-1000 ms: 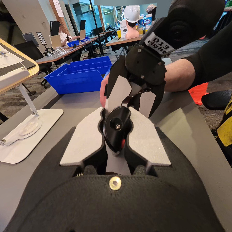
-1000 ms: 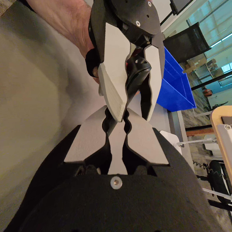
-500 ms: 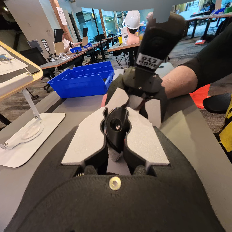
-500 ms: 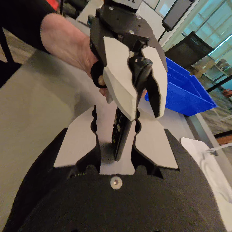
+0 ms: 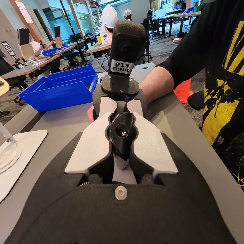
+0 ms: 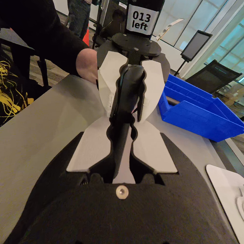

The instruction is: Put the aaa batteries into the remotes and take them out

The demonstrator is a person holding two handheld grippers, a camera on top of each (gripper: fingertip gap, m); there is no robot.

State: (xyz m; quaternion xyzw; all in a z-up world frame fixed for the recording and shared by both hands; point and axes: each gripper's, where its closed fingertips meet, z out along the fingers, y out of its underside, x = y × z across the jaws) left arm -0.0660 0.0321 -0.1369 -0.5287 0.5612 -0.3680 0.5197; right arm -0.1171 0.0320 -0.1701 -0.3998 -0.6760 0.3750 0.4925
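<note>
A black remote (image 5: 122,133) hangs above the grey table (image 5: 59,122), seen end-on with a screw in its end face. My left gripper (image 5: 122,116) is shut on it, both white pads pressed to its sides. My right gripper (image 5: 121,109) faces me from the far side, with its fingers around the remote's other end. In the right wrist view the remote (image 6: 126,92) runs between my right gripper (image 6: 120,125) and the left gripper (image 6: 124,116). The right gripper's jaws are closed onto the remote. No batteries are in view.
A blue bin (image 5: 59,92) stands on the table's far left and also shows in the right wrist view (image 6: 198,112). A white stand base (image 5: 19,151) lies at the left edge. A person's torso (image 5: 224,92) is close on the right, with an orange cone (image 5: 183,91) behind. There is about 5 cm between the tips of the two grippers. The white stand base (image 5: 19,151) is about equally far from each gripper, around 35 cm.
The right gripper swung from a tilt to level and head-on with the left one. Its jaws opened wide, then closed around the remote. The left gripper kept its hold.
</note>
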